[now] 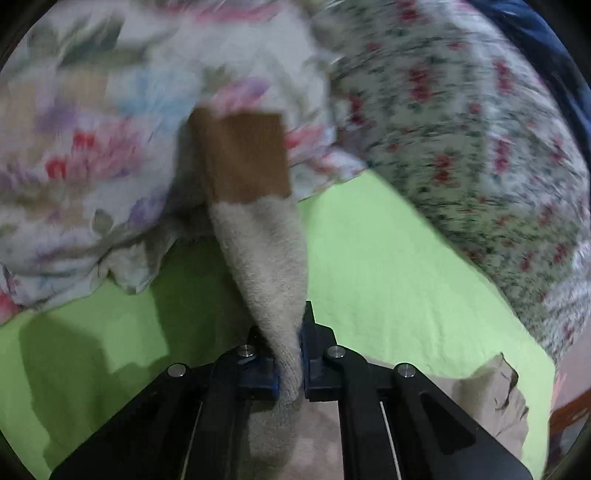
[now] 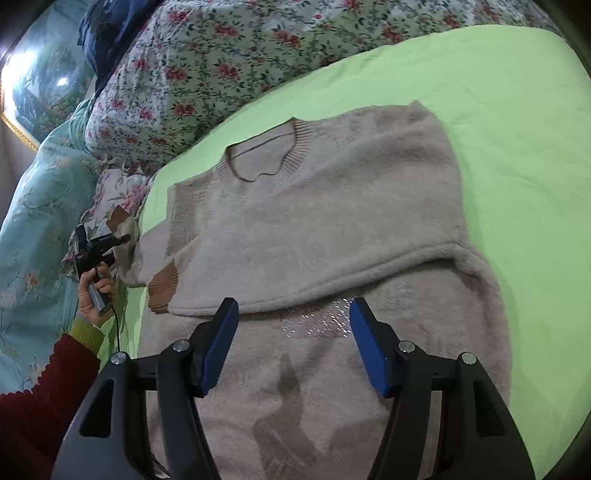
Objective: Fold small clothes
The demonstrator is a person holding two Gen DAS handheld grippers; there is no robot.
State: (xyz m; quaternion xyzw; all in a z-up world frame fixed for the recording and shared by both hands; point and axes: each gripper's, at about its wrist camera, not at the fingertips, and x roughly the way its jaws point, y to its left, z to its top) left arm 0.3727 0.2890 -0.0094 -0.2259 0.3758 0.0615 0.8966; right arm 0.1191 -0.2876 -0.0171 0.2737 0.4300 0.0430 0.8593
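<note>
A beige knit sweater (image 2: 314, 206) lies face up on the green sheet (image 2: 517, 122). One sleeve is folded across its body, with the brown cuff (image 2: 162, 291) at the left. My right gripper (image 2: 294, 308) hovers open just above the sweater's lower front, near a glittery patch (image 2: 325, 321), with nothing between its blue pads. My left gripper (image 1: 295, 354) is shut on the other sleeve (image 1: 266, 251), lifting it so its brown cuff (image 1: 243, 158) sticks out ahead. In the right wrist view that left gripper (image 2: 116, 240) is at the sweater's left edge, held by a hand (image 2: 94, 291).
A floral quilt (image 2: 207, 74) and a teal quilt (image 2: 37, 221) are heaped along the far and left sides of the bed. A pastel floral cover (image 1: 85, 155) lies beyond the lifted sleeve. A dark blue cloth (image 2: 107, 33) and a framed picture (image 2: 40, 88) are behind them.
</note>
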